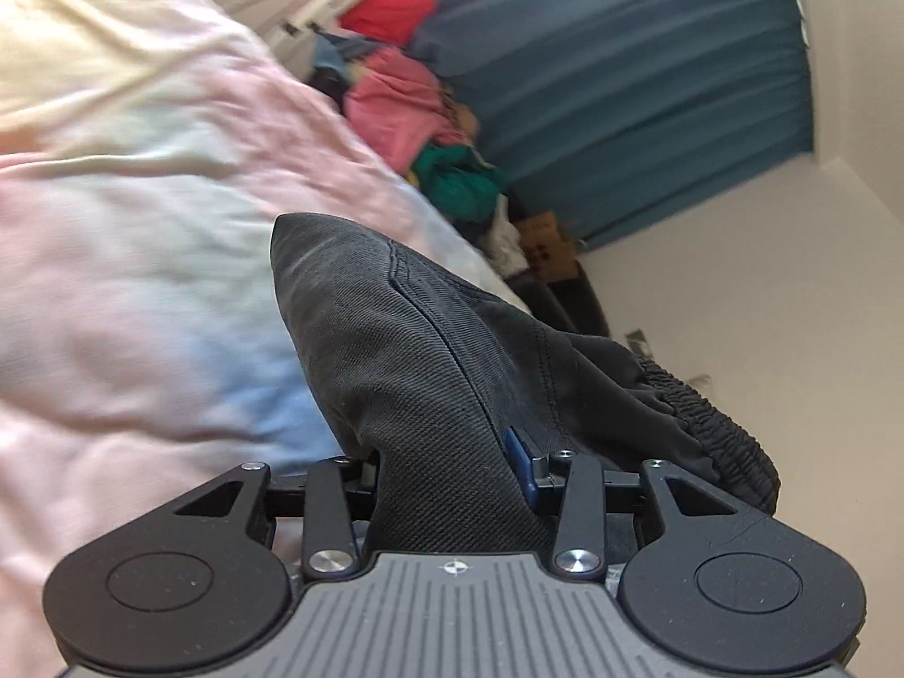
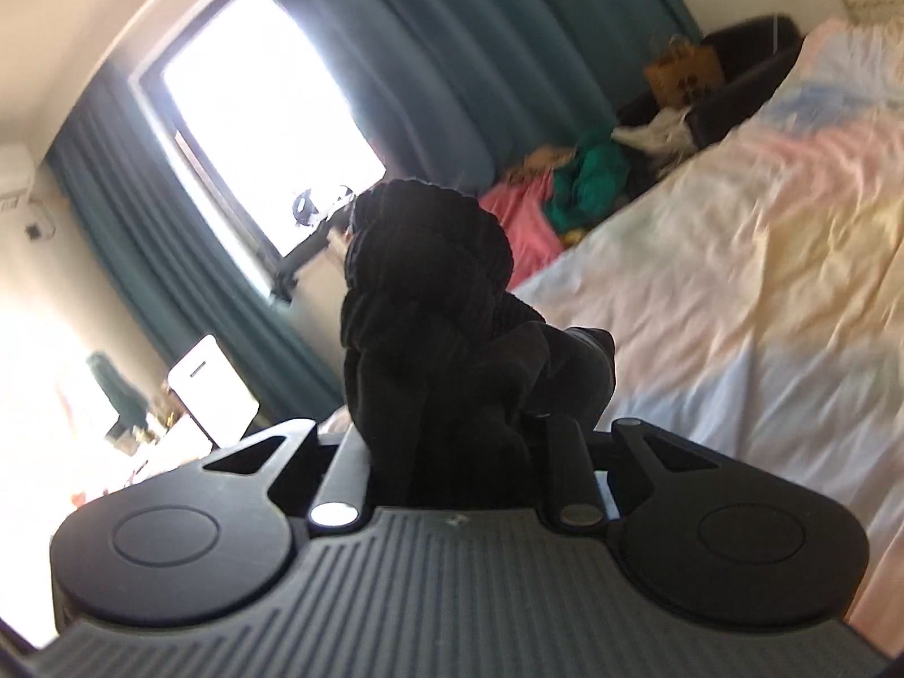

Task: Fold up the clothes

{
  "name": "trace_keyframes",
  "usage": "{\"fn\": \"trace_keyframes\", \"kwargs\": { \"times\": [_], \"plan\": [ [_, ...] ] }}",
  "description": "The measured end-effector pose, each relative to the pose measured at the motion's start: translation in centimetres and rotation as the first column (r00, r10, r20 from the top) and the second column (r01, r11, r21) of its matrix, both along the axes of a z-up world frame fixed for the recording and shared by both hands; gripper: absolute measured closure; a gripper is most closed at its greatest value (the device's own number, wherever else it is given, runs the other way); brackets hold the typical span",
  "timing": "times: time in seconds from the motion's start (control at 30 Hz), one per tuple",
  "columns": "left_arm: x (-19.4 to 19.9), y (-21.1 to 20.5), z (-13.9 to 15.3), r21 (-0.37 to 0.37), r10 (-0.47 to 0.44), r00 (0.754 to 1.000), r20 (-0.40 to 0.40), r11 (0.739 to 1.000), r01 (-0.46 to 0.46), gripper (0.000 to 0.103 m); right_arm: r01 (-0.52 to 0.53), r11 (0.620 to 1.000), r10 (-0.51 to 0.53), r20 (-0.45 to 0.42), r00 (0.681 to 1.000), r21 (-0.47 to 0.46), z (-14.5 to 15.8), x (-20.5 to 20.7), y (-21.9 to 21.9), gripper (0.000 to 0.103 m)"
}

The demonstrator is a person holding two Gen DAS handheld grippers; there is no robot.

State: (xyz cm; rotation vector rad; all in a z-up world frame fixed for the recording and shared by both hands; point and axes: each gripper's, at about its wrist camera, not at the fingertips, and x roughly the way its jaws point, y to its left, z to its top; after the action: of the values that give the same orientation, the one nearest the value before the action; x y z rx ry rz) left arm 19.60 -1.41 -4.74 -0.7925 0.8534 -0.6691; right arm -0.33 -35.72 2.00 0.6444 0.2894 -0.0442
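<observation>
- The dark grey twill trousers with an elastic waistband [image 1: 429,350] filled the centre of both views, bunched and lifted above the pastel-patched bed cover [image 1: 141,237]; folding looked barely begun.
- Left gripper [image 1: 452,469] fingers were clamped on the cloth.
- Right gripper [image 2: 452,446] fingers were pinched nearly closed on a dark bunch.

In the left wrist view we see the dark garment [image 1: 429,373] blocking the lower centre; the bed [image 1: 141,226] lies bare at left. A clothes heap [image 1: 407,107] and curtain [image 1: 621,85] crowd the top centre and right.
</observation>
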Motion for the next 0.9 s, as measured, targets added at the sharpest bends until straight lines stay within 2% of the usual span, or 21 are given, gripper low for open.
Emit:
{"fn": "trace_keyframes", "kwargs": {
  "times": [0.17, 0.27, 0.33, 0.4, 0.53, 0.63, 0.73, 0.83, 0.9],
  "plan": [
    [7.0, -12.9, 1.9, 0.020, -0.115, 0.993, -0.005, 0.993, 0.115, 0.061, 0.100, 0.995, -0.100, -0.013, 0.995, -0.007, 1.7, 3.3, -9.2, 0.081],
    [12.3, -20.9, 1.3, 0.019, -0.193, 0.981, -0.030, 0.981, 0.194, 0.061, 0.170, 0.985, -0.171, -0.054, 0.984, -0.030, 1.6, 6.2, -15.1, 0.081],
    [15.4, -25.8, 0.4, 0.026, -0.227, 0.972, -0.060, 0.973, 0.229, 0.061, 0.213, 0.976, -0.217, -0.088, 0.972, -0.047, 0.8, 8.1, -18.7, 0.081],
    [18.1, -31.2, -0.4, 0.063, -0.265, 0.962, -0.067, 0.961, 0.269, 0.061, 0.263, 0.963, -0.267, -0.129, 0.955, -0.051, -0.3, 9.8, -22.3, 0.081],
    [21.4, -39.2, -3.9, 0.137, -0.341, 0.937, -0.080, 0.927, 0.349, 0.061, 0.353, 0.936, -0.345, -0.187, 0.920, 0.008, -4.3, 12.0, -28.7, 0.081],
    [21.9, -42.2, -7.4, 0.199, -0.392, 0.916, -0.086, 0.894, 0.401, 0.061, 0.405, 0.912, -0.380, -0.248, 0.891, 0.057, -8.3, 12.5, -31.6, 0.082],
    [20.5, -42.4, -9.3, 0.268, -0.445, 0.894, -0.044, 0.857, 0.440, 0.059, 0.417, 0.905, -0.381, -0.282, 0.881, 0.081, -12.3, 11.1, -31.3, 0.082],
    [18.9, -41.1, -10.9, 0.313, -0.459, 0.888, 0.015, 0.846, 0.432, 0.053, 0.411, 0.909, -0.383, -0.257, 0.887, 0.065, -15.2, 8.5, -29.4, 0.081],
    [17.8, -40.1, -11.8, 0.306, -0.452, 0.890, 0.054, 0.856, 0.416, 0.046, 0.416, 0.907, -0.389, -0.258, 0.885, 0.062, -17.3, 7.2, -28.5, 0.079]
  ]
}}
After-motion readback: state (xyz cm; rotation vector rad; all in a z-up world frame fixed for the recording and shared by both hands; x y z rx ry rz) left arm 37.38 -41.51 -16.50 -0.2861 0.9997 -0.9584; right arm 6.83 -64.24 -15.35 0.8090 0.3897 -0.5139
